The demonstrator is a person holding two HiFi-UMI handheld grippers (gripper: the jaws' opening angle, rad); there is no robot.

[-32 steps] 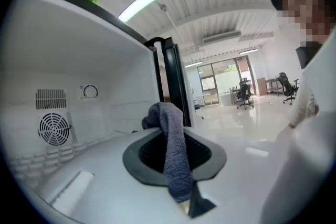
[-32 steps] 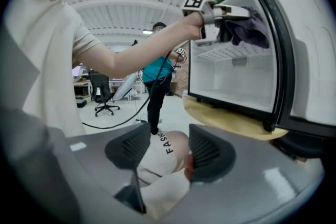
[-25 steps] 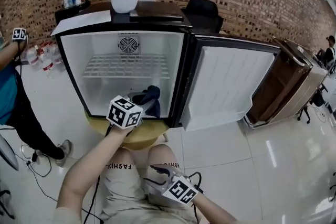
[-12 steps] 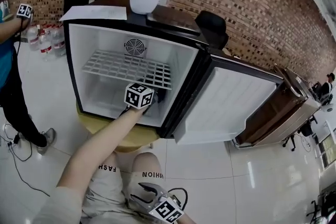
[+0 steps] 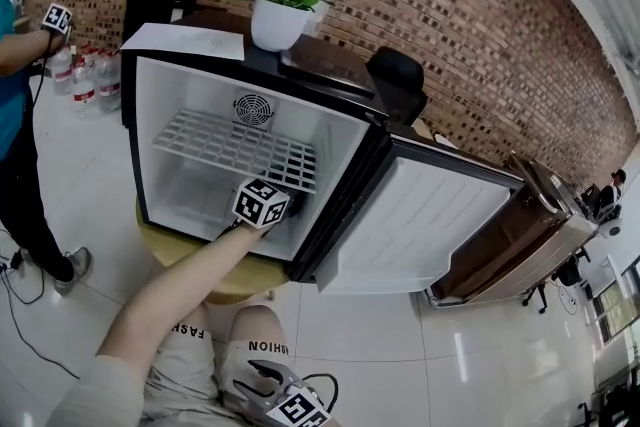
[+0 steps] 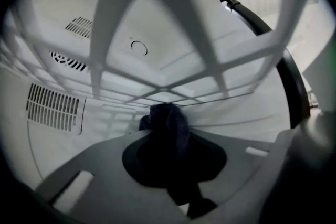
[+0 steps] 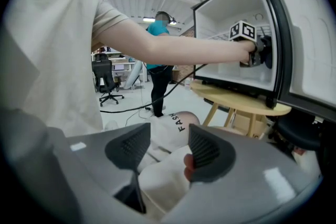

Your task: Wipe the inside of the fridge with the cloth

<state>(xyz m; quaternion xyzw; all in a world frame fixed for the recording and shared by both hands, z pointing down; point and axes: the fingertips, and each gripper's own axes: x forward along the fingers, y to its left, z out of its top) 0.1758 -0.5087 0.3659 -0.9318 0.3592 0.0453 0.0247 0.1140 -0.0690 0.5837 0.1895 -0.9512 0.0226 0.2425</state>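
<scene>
Red brick wall (image 5: 450,5) stood behind the small black fridge (image 5: 143,130) with its white interior, door swung open. Your left gripper (image 6: 176,155) was clamped narrowly on the dark blue cloth (image 6: 164,119), reaching level under the fridge's white wire shelf (image 5: 235,143), deeper inside than a second before, presumably to reach its back wall. Your right gripper (image 7: 167,152) hung empty, jaws apart, below the fridge, out of the way.
</scene>
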